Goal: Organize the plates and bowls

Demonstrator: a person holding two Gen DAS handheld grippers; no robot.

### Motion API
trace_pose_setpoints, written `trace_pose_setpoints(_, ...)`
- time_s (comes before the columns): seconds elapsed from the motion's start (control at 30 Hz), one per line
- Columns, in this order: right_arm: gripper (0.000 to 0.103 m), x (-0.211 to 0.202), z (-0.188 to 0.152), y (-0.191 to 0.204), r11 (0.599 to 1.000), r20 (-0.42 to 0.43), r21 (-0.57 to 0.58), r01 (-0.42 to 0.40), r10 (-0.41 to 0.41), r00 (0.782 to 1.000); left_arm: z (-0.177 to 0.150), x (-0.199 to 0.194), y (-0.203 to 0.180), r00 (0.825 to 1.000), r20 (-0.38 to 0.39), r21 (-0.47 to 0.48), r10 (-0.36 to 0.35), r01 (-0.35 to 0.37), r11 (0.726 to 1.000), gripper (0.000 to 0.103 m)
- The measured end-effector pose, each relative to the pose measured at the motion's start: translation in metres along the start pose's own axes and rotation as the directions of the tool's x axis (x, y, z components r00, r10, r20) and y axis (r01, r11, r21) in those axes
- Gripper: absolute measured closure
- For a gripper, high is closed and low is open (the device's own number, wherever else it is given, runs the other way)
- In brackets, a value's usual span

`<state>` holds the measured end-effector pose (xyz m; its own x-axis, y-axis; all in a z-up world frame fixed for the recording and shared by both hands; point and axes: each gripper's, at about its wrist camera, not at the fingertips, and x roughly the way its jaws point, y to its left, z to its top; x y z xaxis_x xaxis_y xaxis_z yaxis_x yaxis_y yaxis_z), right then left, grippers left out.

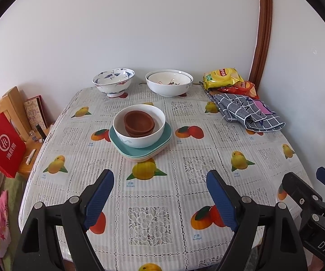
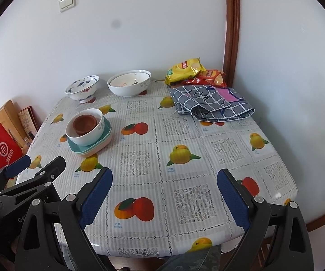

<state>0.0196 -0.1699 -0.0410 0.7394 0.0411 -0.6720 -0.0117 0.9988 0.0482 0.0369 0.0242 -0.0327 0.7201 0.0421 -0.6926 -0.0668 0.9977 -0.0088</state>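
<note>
A stack stands mid-table: square teal and pale plates [image 1: 126,148] [image 2: 104,139], a white bowl [image 1: 139,139] [image 2: 88,139] on them, and brown bowls [image 1: 139,122] [image 2: 84,124] nested inside it. A blue-patterned footed bowl [image 1: 113,81] [image 2: 82,88] and nested white bowls [image 1: 169,83] [image 2: 129,84] stand at the far edge. My left gripper [image 1: 160,196] is open and empty above the near table, in front of the stack; it also shows in the right wrist view [image 2: 38,164]. My right gripper [image 2: 164,196] is open and empty over the near right of the table, and shows in the left wrist view [image 1: 309,183].
Yellow and red snack bags [image 1: 227,80] [image 2: 191,71] and a folded checked cloth [image 1: 248,110] [image 2: 209,102] lie at the far right corner. A red paper bag [image 1: 3,145] [image 2: 1,149] and a wooden stand are left of the table. A wall runs behind the fruit-print tablecloth [image 1: 153,203].
</note>
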Motion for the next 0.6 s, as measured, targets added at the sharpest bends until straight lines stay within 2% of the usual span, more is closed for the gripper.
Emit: trace_pose_setpoints(0.6,0.01,-0.0034,-0.0013,0.0031,1.0,0.011,0.0,-0.006,0.006,1.0,-0.0011,-0.0027,-0.0007,1.0,0.001,-0.009,-0.008,0.008,1.0,0.02)
